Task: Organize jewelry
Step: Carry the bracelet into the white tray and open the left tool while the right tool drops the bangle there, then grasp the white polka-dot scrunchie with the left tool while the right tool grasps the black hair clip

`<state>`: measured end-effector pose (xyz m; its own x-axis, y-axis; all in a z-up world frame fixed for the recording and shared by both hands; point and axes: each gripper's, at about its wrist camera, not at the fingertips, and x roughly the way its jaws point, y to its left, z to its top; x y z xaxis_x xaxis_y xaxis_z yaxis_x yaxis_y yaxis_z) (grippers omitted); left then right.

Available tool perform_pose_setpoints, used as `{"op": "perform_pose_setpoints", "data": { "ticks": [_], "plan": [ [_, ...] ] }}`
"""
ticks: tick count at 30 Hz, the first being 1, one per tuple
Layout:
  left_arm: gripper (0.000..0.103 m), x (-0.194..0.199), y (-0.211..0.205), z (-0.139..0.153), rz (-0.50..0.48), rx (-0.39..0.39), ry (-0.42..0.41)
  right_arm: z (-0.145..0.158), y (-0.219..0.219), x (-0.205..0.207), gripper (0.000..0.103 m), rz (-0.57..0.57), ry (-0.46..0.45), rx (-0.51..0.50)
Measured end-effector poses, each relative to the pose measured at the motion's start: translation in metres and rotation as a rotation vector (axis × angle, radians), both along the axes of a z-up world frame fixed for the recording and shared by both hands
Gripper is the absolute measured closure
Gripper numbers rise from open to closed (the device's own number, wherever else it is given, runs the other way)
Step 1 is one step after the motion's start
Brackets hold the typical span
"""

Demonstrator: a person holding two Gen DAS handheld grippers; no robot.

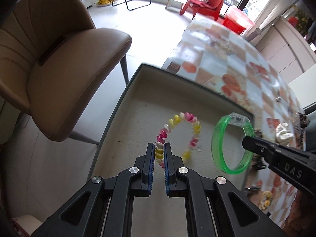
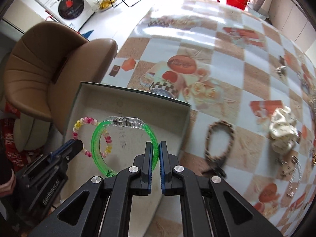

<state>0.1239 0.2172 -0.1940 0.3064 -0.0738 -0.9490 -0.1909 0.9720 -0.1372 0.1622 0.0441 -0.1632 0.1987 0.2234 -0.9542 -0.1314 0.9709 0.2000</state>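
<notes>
An open shallow box [image 1: 126, 102] [image 2: 92, 106] with a pale lining sits at the table's left edge. My left gripper [image 1: 159, 148] is shut on a pink, yellow and white spiral hair tie [image 1: 177, 118], which hangs over the box floor. My right gripper [image 2: 156, 146] is shut on a green translucent bangle [image 2: 96, 146] with a clear clasp section, also over the box. In the left wrist view the right gripper [image 1: 248, 143] comes in from the right, gripping the bangle [image 1: 216, 138]. In the right wrist view the left gripper [image 2: 79, 145] holds the hair tie [image 2: 79, 125] at lower left.
A checkered patterned tablecloth [image 2: 227, 63] covers the table. On it lie a brown braided band [image 2: 209, 148], a cream scrunchie [image 2: 282, 126] and several small jewelry pieces [image 2: 292, 177] at the right. A tan upholstered chair [image 1: 59, 63] stands left of the table.
</notes>
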Motion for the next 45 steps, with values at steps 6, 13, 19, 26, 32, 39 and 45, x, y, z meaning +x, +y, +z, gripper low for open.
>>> {"op": "perform_pose_setpoints", "data": {
  "ticks": [6,13,19,26,32,39,45],
  "plan": [
    [0.091,0.003,-0.001,-0.019,0.008,0.04,0.037,-0.028,0.007,0.014,0.096,0.0,0.034,-0.058],
    [0.091,0.008,-0.011,-0.025,-0.015,0.111,0.051,-0.039,0.013,0.022,0.096,0.014,0.036,-0.089],
    [0.091,0.007,-0.014,-0.024,-0.011,0.136,0.065,-0.037,0.015,0.02,0.092,0.024,0.035,-0.073],
    [0.091,0.003,-0.019,-0.02,-0.018,0.155,0.066,-0.012,0.003,0.018,0.059,0.009,-0.021,-0.001],
    [0.0,-0.003,-0.022,-0.009,0.004,0.182,0.028,0.021,-0.021,0.005,0.055,-0.04,-0.066,0.057],
    [0.0,-0.006,-0.031,0.005,-0.026,0.217,0.005,0.03,-0.056,-0.037,0.054,-0.106,-0.054,0.054],
    [0.0,-0.019,-0.048,0.021,-0.081,0.234,-0.019,0.032,-0.1,-0.069,0.039,-0.176,-0.024,0.051]
  ]
}}
